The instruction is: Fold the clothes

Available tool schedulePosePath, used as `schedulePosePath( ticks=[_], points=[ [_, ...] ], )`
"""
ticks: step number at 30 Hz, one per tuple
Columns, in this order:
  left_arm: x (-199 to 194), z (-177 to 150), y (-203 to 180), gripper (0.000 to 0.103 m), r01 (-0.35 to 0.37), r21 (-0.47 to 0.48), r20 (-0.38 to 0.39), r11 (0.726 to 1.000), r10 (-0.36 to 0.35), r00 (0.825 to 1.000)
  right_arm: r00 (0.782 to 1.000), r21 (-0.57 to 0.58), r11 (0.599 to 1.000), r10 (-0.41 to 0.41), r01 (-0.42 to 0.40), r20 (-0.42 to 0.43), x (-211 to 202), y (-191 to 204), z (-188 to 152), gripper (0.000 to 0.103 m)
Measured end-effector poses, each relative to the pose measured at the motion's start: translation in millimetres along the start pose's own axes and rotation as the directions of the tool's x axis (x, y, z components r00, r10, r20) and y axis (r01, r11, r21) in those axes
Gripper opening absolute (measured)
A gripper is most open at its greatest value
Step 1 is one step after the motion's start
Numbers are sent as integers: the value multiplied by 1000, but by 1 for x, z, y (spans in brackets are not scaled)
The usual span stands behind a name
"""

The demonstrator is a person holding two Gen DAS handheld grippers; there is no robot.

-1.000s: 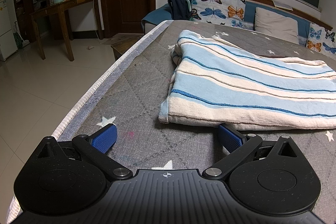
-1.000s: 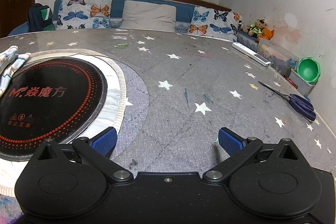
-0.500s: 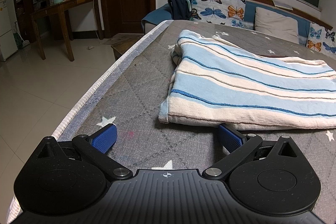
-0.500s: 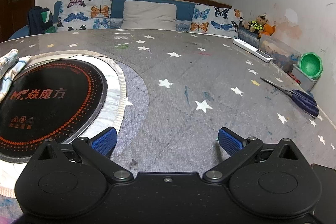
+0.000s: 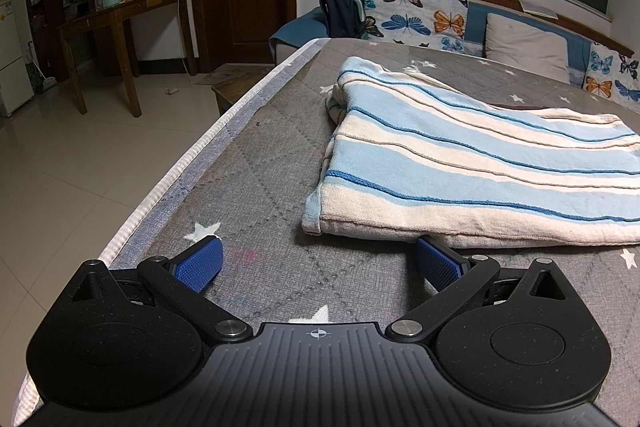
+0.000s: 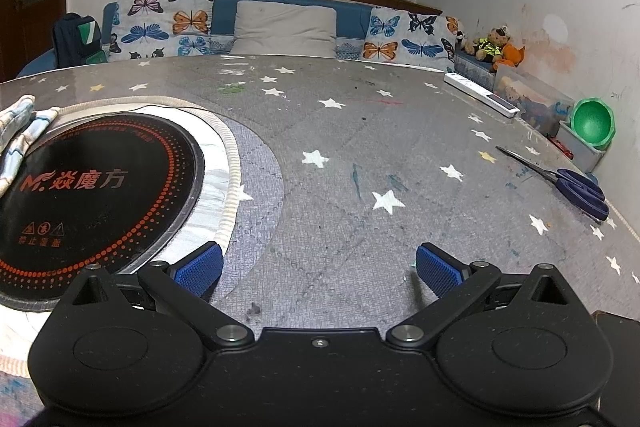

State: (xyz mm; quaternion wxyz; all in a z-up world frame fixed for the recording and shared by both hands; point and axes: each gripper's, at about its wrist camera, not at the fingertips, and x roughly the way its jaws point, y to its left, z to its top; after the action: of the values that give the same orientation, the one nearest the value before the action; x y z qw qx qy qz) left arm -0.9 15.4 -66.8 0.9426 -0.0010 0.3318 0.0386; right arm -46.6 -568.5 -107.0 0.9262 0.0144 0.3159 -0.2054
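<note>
1. Barely anything differs in the left wrist view from a second ago: the left hand-held gripper (image 5: 318, 259) hovers low over the bench (image 5: 256, 163) with its blue pads wide apart and empty, the right-hand pad just at the near hem of the striped cloth (image 5: 472, 167).
2. That cloth, blue and cream, lies folded over on itself on the bench, well apart from the edge trim. Since neither it nor the gripper has shifted, I judge that no new fold has been started; the next grasp looks likely to be at the near hem.
3. No readable writing shows in this view; the scribbles on the far wall are too faint to make out.
4. Over in the right wrist view, the right hand-held gripper (image 6: 319, 267) is likewise spread open and holds nothing. The view has turned slightly since a second ago, the scissors (image 6: 568, 183) sitting a little further right.
5. Only a corner of the striped cloth shows at the left edge, beside the round cooktop (image 6: 92, 187), printed "M." with "焱魔方" and small warning symbols.
</note>
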Motion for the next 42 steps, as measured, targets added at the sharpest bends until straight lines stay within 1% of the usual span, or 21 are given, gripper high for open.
schedulePosePath(
  ticks=[19,35,38,42],
  points=[
    [0,0,0,103,0,0,-1,1000,0,1000,1000,1,1000,1,-1,0,0,-2,-2,103],
    [0,0,0,103,0,0,0,1000,0,1000,1000,25,999,22,-22,-10,6,-15,-2,103],
    [0,0,0,103,0,0,0,1000,0,1000,999,40,999,34,-33,-15,0,-4,-3,103],
    [0,0,0,103,0,0,0,1000,0,1000,998,63,997,52,-50,-23,1,-8,-3,103]
  ],
)
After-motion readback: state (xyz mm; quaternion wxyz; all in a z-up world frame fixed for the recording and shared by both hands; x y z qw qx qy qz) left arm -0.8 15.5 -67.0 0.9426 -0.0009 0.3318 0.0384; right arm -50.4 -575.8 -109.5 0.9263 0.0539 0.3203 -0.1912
